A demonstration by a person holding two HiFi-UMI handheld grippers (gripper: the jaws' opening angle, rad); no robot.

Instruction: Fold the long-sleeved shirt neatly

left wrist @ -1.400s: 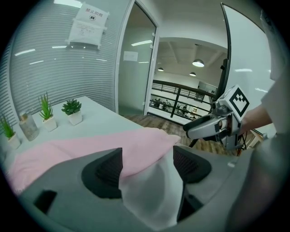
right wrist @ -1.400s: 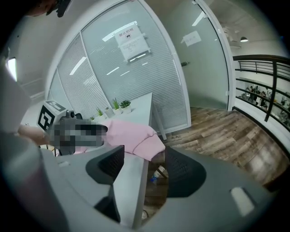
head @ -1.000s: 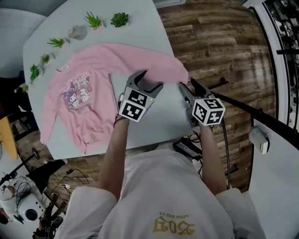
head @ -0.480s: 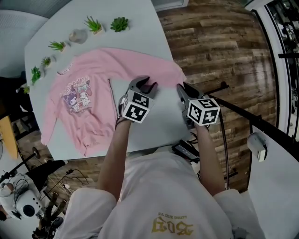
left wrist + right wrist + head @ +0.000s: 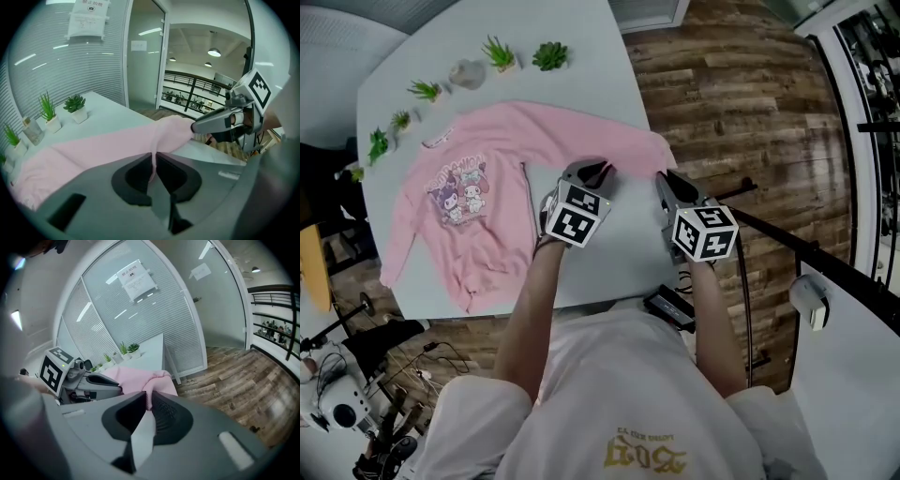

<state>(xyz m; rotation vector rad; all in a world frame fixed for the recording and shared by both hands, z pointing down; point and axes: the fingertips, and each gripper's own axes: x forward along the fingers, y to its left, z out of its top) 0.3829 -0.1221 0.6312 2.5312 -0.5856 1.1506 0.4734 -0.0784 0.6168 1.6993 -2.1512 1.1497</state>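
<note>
A pink long-sleeved shirt point(image 5: 469, 197) with a cartoon print lies flat on the white table point(image 5: 609, 253). Its right sleeve point(image 5: 581, 127) stretches toward the table's right edge. My left gripper point(image 5: 598, 171) has just been closing and is shut on a raised fold of that sleeve point(image 5: 117, 145), which shows pinched between the pads in the left gripper view. My right gripper point(image 5: 664, 180) has just been closing too, and is shut on the cuff end of the sleeve point(image 5: 152, 378) at the table's edge. The two grippers stand close together, side by side.
Small potted plants point(image 5: 498, 52) point(image 5: 549, 54) and a glass jar point(image 5: 467, 73) line the far edge of the table. Wooden floor point(image 5: 741, 94) lies beyond the right edge. A black rod point(image 5: 797, 248) runs low on the right.
Both grippers' jaws went from wide open to shut, each pinching the pink sleeve. The hands stayed almost where they were.
</note>
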